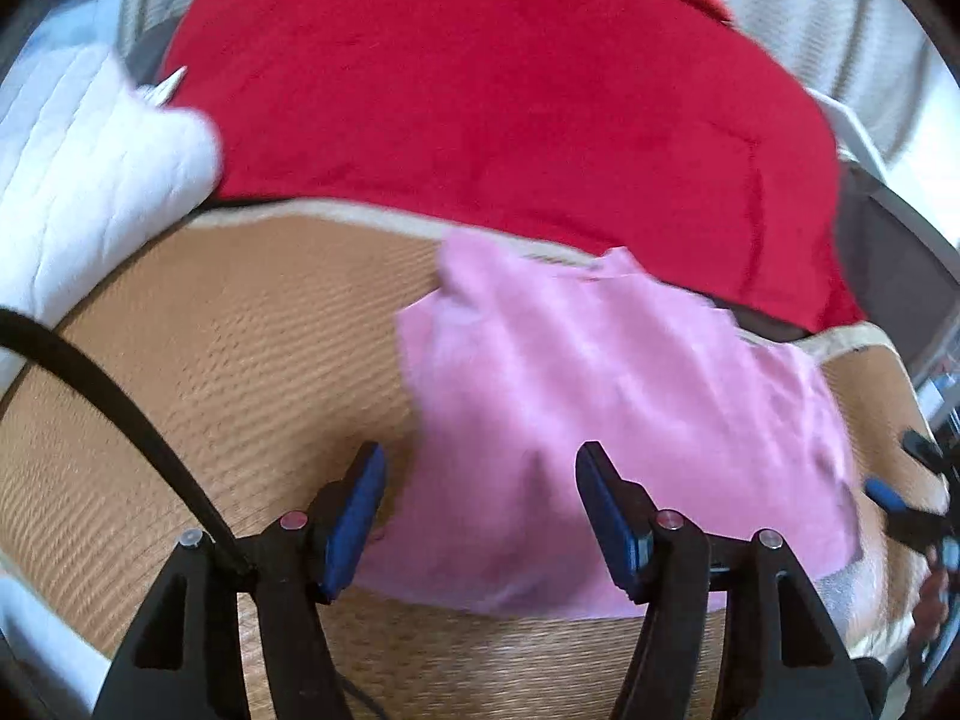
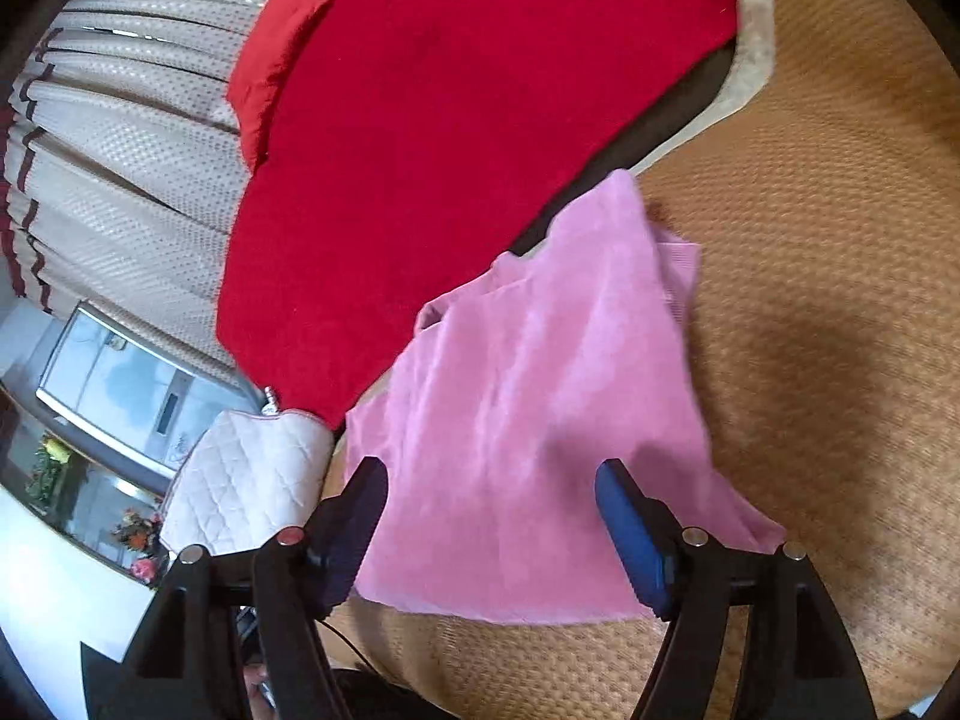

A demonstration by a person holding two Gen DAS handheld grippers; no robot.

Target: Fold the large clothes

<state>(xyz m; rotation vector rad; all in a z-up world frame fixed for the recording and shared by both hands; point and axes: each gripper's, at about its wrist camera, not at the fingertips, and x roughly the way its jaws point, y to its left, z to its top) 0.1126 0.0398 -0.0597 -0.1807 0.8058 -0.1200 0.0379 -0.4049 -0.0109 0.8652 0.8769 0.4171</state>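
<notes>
A pink garment (image 1: 606,408) lies partly folded on a woven straw mat (image 1: 228,360). It also shows in the right wrist view (image 2: 540,408). My left gripper (image 1: 480,480) is open and empty, hovering over the garment's near left edge. My right gripper (image 2: 489,492) is open and empty above the garment's near edge. The right gripper also shows at the right edge of the left wrist view (image 1: 900,480). The views are blurred by motion.
A large red blanket (image 1: 498,114) covers the bed beyond the mat, also in the right wrist view (image 2: 456,138). A white quilted pillow (image 1: 90,180) lies at the left. A red cushion (image 2: 276,60), curtains (image 2: 120,138) and a cabinet (image 2: 114,384) are behind.
</notes>
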